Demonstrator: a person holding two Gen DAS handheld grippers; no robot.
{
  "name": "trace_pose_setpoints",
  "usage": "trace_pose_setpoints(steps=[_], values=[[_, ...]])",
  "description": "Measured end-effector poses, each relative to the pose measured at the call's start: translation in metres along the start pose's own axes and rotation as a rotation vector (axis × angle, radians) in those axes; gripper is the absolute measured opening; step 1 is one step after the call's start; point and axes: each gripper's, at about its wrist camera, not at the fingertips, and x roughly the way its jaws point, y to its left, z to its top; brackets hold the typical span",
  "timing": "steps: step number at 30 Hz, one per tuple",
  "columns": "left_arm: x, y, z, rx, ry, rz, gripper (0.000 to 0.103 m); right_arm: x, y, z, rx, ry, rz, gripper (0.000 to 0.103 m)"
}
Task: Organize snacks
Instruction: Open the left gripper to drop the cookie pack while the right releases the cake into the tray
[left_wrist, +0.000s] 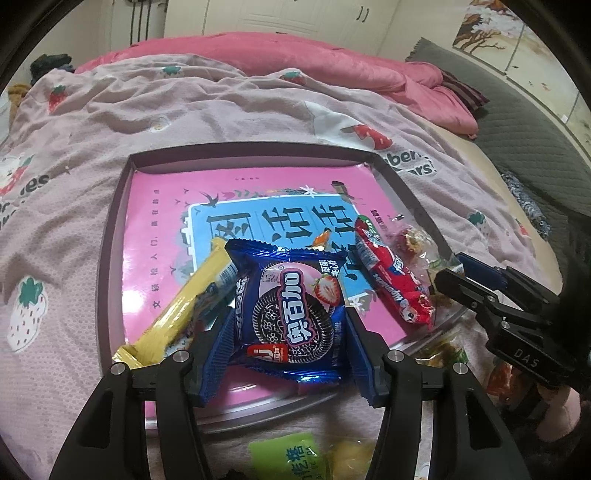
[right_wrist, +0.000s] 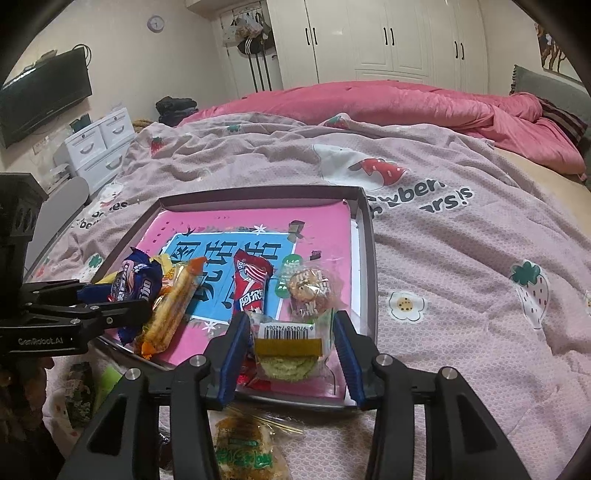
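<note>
A shallow box tray (left_wrist: 122, 206) with a pink printed floor lies on the bed; it also shows in the right wrist view (right_wrist: 369, 258). My left gripper (left_wrist: 286, 332) has its jaws around a blue Oreo packet (left_wrist: 291, 314) over the tray's near edge. A yellow wafer stick (left_wrist: 184, 302) and a red candy roll (left_wrist: 391, 273) lie in the tray. My right gripper (right_wrist: 291, 343) has its jaws around a clear packet with a green cake (right_wrist: 288, 350) and a barcode label, at the tray's near right corner. The Oreo packet (right_wrist: 133, 284) shows there too.
Loose snack packets lie on the strawberry-print blanket in front of the tray: a green-labelled packet (left_wrist: 288, 454) and a clear cracker packet (right_wrist: 243, 450). A round wrapped cookie (right_wrist: 308, 288) sits in the tray. A pink quilt (right_wrist: 369, 103) is bunched at the bed's far side.
</note>
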Motion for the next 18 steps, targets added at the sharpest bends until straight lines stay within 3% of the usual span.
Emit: trace_pose_setpoints(steps=[18], values=[[-0.011,-0.002,0.004,0.022,-0.023,0.020,0.060,-0.007,0.002,0.002,0.004,-0.024,0.012,0.052]])
